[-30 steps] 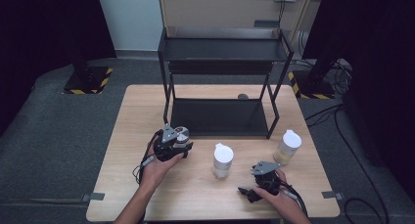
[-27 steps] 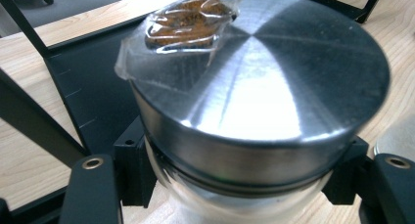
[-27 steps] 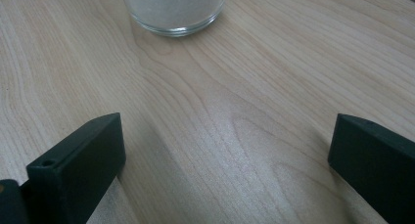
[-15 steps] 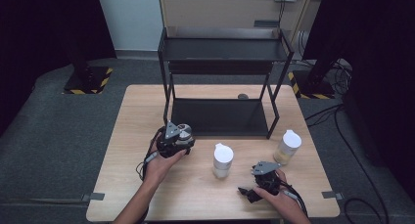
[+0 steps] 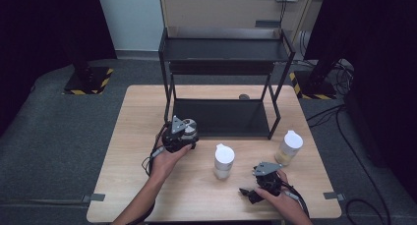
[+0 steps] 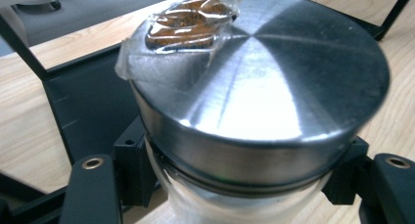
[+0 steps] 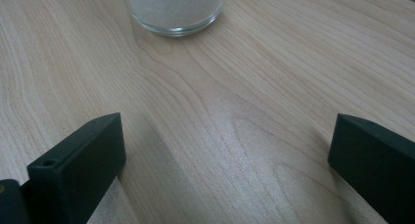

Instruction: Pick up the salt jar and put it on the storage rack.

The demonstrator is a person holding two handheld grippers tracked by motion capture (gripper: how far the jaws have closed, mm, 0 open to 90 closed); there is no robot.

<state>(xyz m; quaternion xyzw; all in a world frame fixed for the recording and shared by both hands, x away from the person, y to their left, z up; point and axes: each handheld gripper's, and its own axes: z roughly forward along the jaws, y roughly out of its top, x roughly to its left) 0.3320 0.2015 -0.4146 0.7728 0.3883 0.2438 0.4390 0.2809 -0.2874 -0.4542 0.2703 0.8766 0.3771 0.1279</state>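
Left tongs (image 5: 183, 136) clamped on steel-lidded jar (image 6: 254, 101), pads just under the lid, held beside the black rack's (image 5: 223, 118) lower shelf. Jar upright, long axis vertical, lid up. Right tongs (image 7: 225, 170) wide apart, holding nothing, low over the worktop (image 7: 254, 87).

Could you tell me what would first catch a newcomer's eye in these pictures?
Most striking is the glass jar with the round brushed-metal lid, clamped in the left claw just in front of the black two-tier metal rack at the back of the pale wooden table. Two white-lidded glass jars, one mid-table and one to the right, stand near the open right claw.
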